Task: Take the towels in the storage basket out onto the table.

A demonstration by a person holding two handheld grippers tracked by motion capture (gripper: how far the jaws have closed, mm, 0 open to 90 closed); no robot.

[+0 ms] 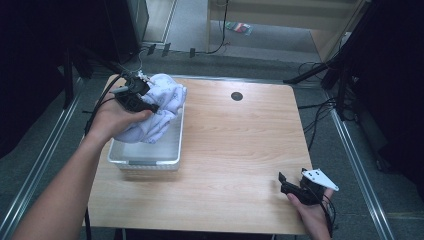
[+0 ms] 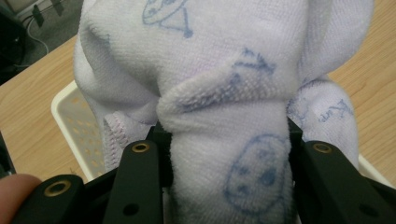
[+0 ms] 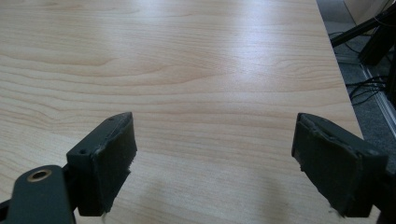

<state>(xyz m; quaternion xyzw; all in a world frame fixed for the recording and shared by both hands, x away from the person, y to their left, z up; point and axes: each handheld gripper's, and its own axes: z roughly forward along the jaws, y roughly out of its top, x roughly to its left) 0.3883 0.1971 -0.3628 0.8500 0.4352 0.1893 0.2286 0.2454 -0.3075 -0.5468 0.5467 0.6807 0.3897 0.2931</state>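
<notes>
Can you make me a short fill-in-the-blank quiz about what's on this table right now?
1. The left claw is shut on a white ____.
2. The towel hangs above a white ____.
3. The right claw has its jaws ____.
4. The table top is made of ____.

Missing words: towel; basket; open; wood

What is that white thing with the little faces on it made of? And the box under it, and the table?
The towel looks like soft terry cloth: fuzzy loops, stitched hems, faded blue drawings, bunching where the left gripper squeezes it. The basket looks like hard white plastic, smooth, with tiny holes. The table looks like wood with a smooth, slightly shiny finish, though the grain may be a printed layer.
</notes>
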